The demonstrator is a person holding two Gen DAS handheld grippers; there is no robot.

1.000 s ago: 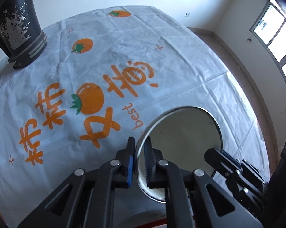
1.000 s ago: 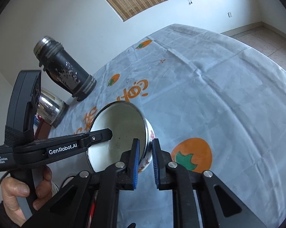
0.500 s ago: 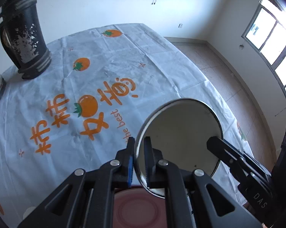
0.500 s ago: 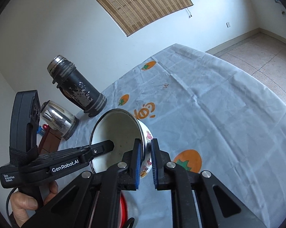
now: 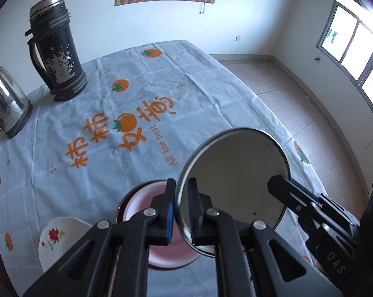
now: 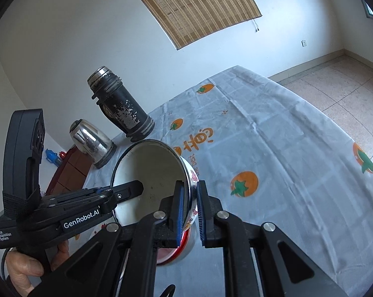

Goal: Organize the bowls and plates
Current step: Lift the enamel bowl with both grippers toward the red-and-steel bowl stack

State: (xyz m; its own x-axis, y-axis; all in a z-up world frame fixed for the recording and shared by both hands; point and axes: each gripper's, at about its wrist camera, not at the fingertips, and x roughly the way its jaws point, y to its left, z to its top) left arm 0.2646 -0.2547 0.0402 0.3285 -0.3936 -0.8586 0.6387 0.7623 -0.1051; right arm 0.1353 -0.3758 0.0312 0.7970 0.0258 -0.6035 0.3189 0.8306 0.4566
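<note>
White tablecloth [image 5: 199,86] printed with orange fruit covers the round table, bearing a black thermos [image 5: 56,47] and a steel kettle [image 5: 5,101] at its far side. Left gripper [image 5: 181,208] and right gripper [image 6: 189,210] each pinch opposite points of the rim of an enamel bowl [image 5: 236,178], held tilted in the air between them. Beneath the bowl sits a red-rimmed plate [image 5: 137,195], with a white floral dish [image 5: 60,237] just beside it.
</note>
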